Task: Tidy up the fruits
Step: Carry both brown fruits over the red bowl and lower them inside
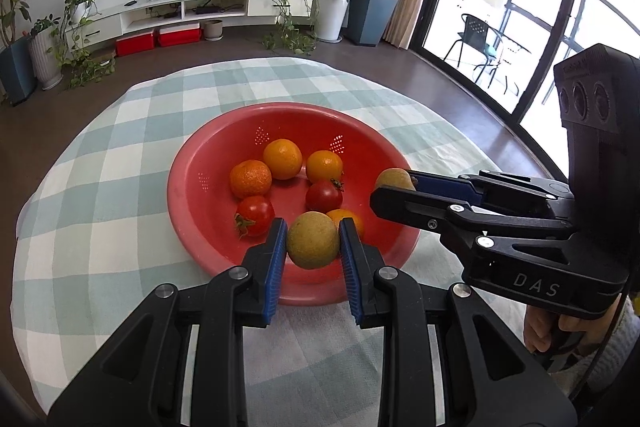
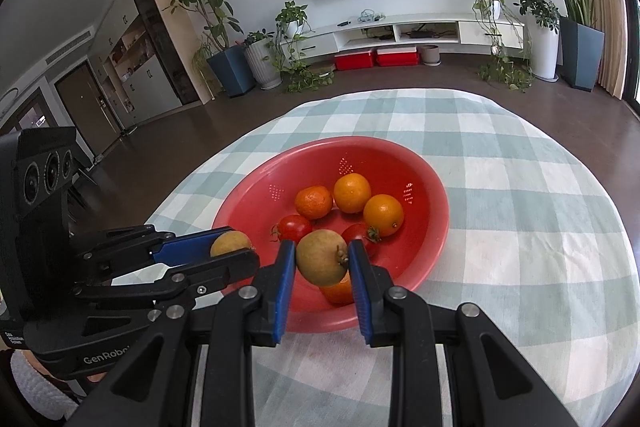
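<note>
The red bowl (image 1: 188, 195) stands in the middle of the table (image 1: 100, 187), and the checked cloth around it is bare on all sides, so there is free passage to the left, to the right and behind it. Inside the bowl, oranges (image 1: 282, 159) and tomatoes (image 1: 255, 215) crowd the middle; only the far inner wall is free. Above the near rim the left tongs (image 1: 313, 239) and the right tongs (image 2: 322, 259), each filled with a brown fruit (image 1: 313, 241), stand close side by side and block that approach.

Both wrist views look obliquely down, close; share red bowl (image 1: 188, 187) (image 2: 248, 211).
</note>
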`<state>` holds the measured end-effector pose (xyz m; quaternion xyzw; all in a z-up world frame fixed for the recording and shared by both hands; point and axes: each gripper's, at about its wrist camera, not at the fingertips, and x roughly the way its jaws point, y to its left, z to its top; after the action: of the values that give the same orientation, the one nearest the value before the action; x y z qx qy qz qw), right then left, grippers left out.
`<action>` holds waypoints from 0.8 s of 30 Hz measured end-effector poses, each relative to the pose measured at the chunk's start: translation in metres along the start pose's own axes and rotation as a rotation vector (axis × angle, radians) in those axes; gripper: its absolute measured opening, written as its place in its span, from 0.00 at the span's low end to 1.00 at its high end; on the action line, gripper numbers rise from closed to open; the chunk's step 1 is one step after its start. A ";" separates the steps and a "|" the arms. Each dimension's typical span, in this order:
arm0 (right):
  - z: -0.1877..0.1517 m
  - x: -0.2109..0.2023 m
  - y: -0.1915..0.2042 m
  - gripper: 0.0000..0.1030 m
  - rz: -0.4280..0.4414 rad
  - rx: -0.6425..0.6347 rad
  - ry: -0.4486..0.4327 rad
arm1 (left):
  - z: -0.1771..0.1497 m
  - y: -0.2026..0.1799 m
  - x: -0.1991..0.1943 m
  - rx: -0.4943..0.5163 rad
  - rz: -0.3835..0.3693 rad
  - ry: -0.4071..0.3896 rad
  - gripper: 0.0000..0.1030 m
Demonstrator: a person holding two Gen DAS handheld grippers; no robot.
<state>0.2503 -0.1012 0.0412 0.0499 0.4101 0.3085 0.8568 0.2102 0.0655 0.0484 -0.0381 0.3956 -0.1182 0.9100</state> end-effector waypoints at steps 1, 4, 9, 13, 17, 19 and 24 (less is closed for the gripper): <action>0.001 0.002 -0.001 0.29 0.000 0.000 0.003 | 0.001 0.000 0.002 0.000 0.000 0.002 0.24; 0.002 0.005 -0.002 0.29 -0.001 -0.003 0.007 | 0.004 0.000 0.009 0.002 0.000 0.008 0.24; 0.003 0.011 -0.003 0.29 -0.007 -0.010 0.017 | 0.008 0.001 0.018 0.004 0.000 0.016 0.24; 0.004 0.015 -0.006 0.29 -0.013 -0.007 0.025 | 0.009 0.002 0.024 0.006 -0.001 0.021 0.24; 0.005 0.019 -0.007 0.29 -0.021 -0.011 0.033 | 0.010 0.004 0.028 0.003 0.000 0.026 0.24; 0.006 0.021 -0.007 0.29 -0.025 -0.015 0.037 | 0.010 0.005 0.030 0.002 0.003 0.030 0.24; 0.005 0.026 -0.007 0.29 -0.043 -0.028 0.048 | 0.010 0.008 0.036 0.001 0.008 0.039 0.24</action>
<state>0.2696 -0.0911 0.0247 0.0217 0.4274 0.2967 0.8537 0.2423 0.0639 0.0283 -0.0337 0.4134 -0.1156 0.9025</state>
